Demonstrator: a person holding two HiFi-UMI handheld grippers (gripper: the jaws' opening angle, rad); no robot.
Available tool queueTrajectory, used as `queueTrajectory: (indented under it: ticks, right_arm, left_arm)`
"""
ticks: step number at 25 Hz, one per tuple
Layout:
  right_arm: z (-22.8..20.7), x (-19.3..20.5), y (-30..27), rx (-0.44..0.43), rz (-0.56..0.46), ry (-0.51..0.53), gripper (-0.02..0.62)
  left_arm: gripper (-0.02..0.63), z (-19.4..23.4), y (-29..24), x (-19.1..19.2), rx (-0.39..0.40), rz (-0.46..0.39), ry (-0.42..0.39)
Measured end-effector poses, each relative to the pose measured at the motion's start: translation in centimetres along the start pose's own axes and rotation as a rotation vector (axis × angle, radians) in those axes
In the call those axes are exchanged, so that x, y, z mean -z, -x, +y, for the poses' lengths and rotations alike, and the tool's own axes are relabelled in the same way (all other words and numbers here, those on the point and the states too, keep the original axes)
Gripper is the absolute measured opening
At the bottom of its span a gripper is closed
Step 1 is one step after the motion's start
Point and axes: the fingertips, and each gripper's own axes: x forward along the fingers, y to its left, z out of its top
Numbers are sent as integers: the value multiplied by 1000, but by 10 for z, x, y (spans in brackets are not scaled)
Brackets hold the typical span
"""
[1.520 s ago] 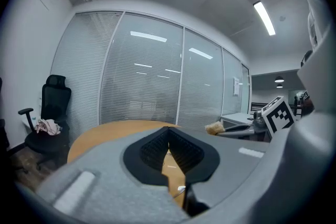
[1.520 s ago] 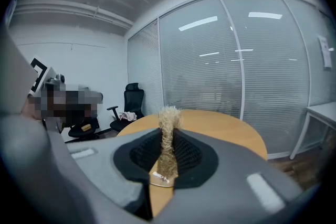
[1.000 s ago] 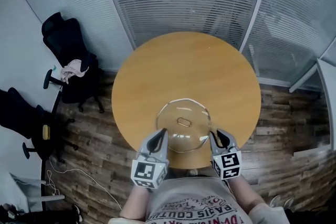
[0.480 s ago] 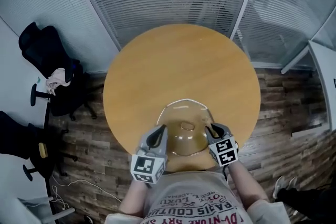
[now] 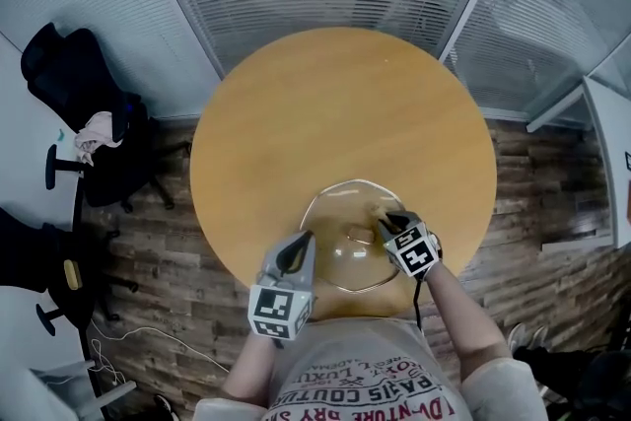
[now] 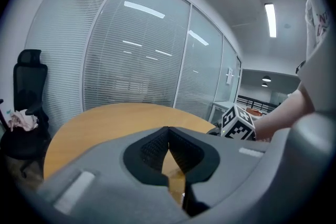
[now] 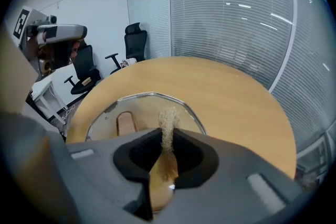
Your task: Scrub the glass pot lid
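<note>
The glass pot lid (image 5: 340, 212) lies by the table's (image 5: 335, 104) near edge. The right gripper (image 5: 383, 215) is clamped on a bristly scrubber (image 7: 168, 126) over the lid, so scrubbing seems under way and unfinished. The left gripper (image 5: 299, 249) has its jaws together, empty.

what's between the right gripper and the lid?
A brush, clamped in the right gripper, with its bristles pointing toward the lid. The right gripper view shows it.

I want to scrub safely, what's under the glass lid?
Through the lid only the wooden table shows. Parts beneath the left gripper, right gripper and brush are covered.
</note>
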Motion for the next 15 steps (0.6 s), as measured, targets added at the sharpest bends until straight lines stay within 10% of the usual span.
queueTrajectory:
  ticks: [15]
  right_arm:
    - [23, -4, -37, -167, 128, 512, 63]
  left_arm:
    - [6, 27, 6, 10, -30, 22, 66]
